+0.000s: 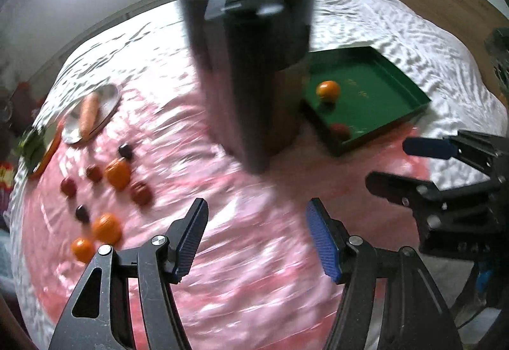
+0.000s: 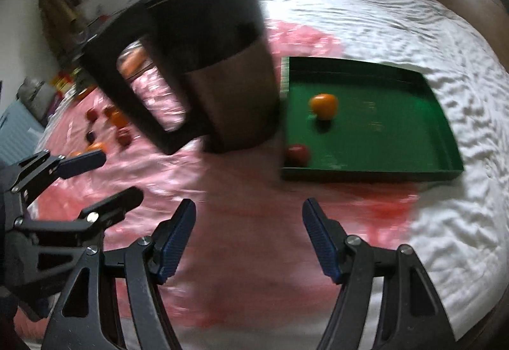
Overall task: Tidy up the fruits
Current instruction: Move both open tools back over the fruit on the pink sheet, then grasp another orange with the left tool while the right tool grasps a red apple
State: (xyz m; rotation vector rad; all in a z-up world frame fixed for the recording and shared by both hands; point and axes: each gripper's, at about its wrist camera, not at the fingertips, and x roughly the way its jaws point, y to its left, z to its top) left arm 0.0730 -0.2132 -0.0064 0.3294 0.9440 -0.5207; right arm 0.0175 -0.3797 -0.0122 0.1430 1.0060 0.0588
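Heading for loose fruit at frame left: both grippers, left gripper and right gripper, gape empty; go around the dark jug, then drop fruit into the green tray.

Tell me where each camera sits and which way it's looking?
Left wrist view: sits on the left tongs, looking down over the pink sheet at loose fruits, dark pitcher and green tray; the right tongs show at the right edge.
Right wrist view: sits on the right tongs, facing the tray and pitcher; the left tongs show at the left.
Both share the pitcher, the tray with an orange and a red fruit, and open, empty tongs.
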